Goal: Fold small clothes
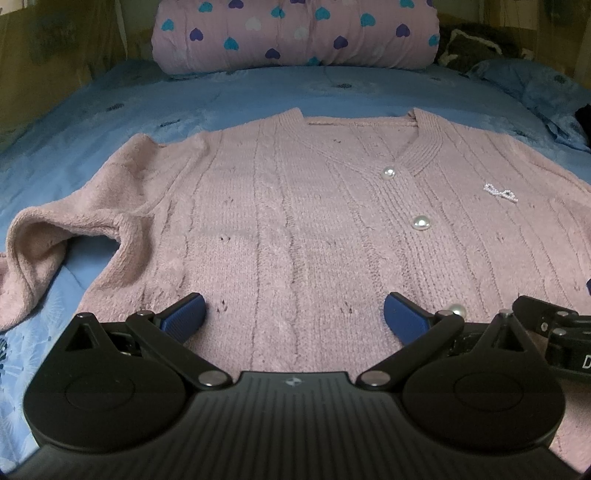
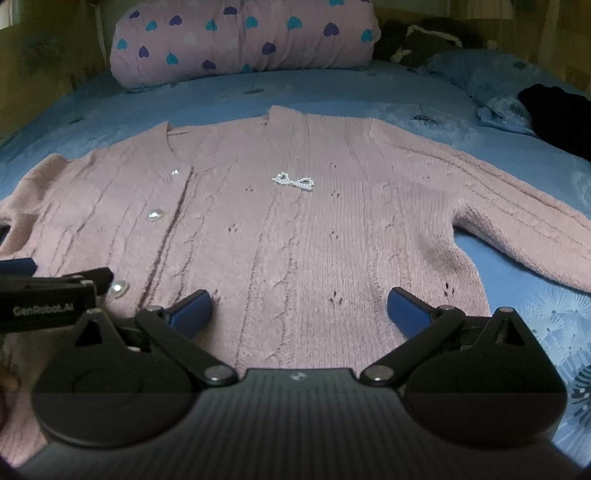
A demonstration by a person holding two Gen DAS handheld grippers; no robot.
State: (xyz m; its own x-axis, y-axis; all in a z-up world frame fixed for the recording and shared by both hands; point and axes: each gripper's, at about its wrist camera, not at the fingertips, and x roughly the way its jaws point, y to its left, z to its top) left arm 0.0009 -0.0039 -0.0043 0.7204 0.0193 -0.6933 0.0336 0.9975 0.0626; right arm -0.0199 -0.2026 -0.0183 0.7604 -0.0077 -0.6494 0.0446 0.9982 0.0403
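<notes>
On the blue bedspread [image 1: 240,96] a pink knitted cardigan [image 1: 295,221] lies spread flat, front up, neckline toward the far end of the bed and hem toward both cameras. Its pearl buttons [image 1: 420,223] run down the closed front, and a small beaded bow [image 2: 293,181] sits on the chest. Seen from the left wrist, one sleeve [image 1: 48,243] is bunched and folded over at the bed's left side; seen from the right wrist, the other sleeve [image 2: 517,214] stretches out straight toward the right.

Over the hem area the left gripper [image 1: 294,317] hangs with its blue fingers [image 1: 184,315] spread wide and released, the knit lying between and beyond them, nothing pinched. Just beside it the right gripper [image 2: 299,314] is likewise splayed, its fingers [image 2: 408,312] empty, with the cardigan's lower front between them. Whether the fingertips touch the fabric cannot be told. Each gripper shows at the edge of the other's view, so they are close together side by side.

At the head of the bed a rolled pink quilt with hearts [image 1: 295,35] lies across, with a blue pillow [image 2: 480,77] and a dark garment [image 2: 557,114] at the right.
</notes>
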